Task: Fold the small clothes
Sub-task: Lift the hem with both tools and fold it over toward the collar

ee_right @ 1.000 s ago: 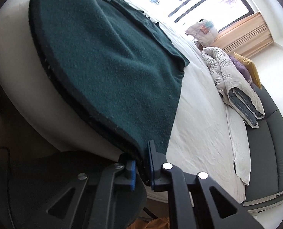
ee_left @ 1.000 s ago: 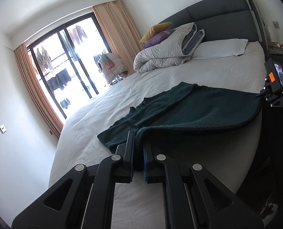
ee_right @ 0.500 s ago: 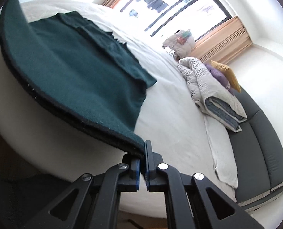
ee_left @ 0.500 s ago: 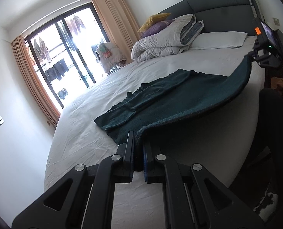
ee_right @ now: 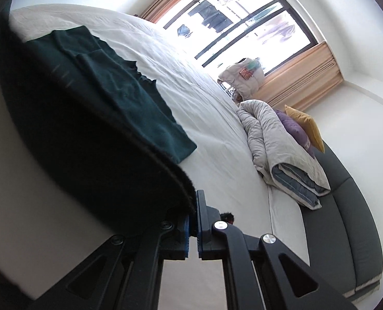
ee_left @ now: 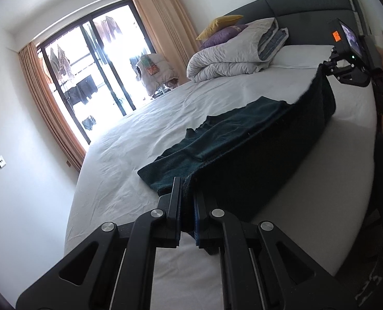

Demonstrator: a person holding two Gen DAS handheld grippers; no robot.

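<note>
- Garment (ee_left: 232, 131): one dark green knit piece, far part lying flat on the white bed (ee_left: 144, 155), near edge lifted off the sheet.
- Left gripper (ee_left: 187, 206): jaws narrow, pinched on one corner of the lifted edge.
- Right gripper (ee_right: 193, 222): jaws narrow, pinched on the other corner; it also shows at the right of the left wrist view, holding that corner up.
- Step in hand, as judged: carrying the raised edge over toward the window side to lay a half fold.
- To do it well: keep both corners level and the edge taut between them, so the cloth does not sag or twist in the middle.
- Move both grippers at one pace; land the raised edge square on the far edge before letting go.
- Keep the flat part from dragging, or the fold line will wander.
- Risk: knit slipping from a pinch if the span is pulled too tight.
- Count: one garment, two grippers, one folded grey quilt (ee_left: 230, 56), two cushions (ee_left: 219, 29) (one yellow, one purple), one white pillow (ee_left: 305, 56).
</note>
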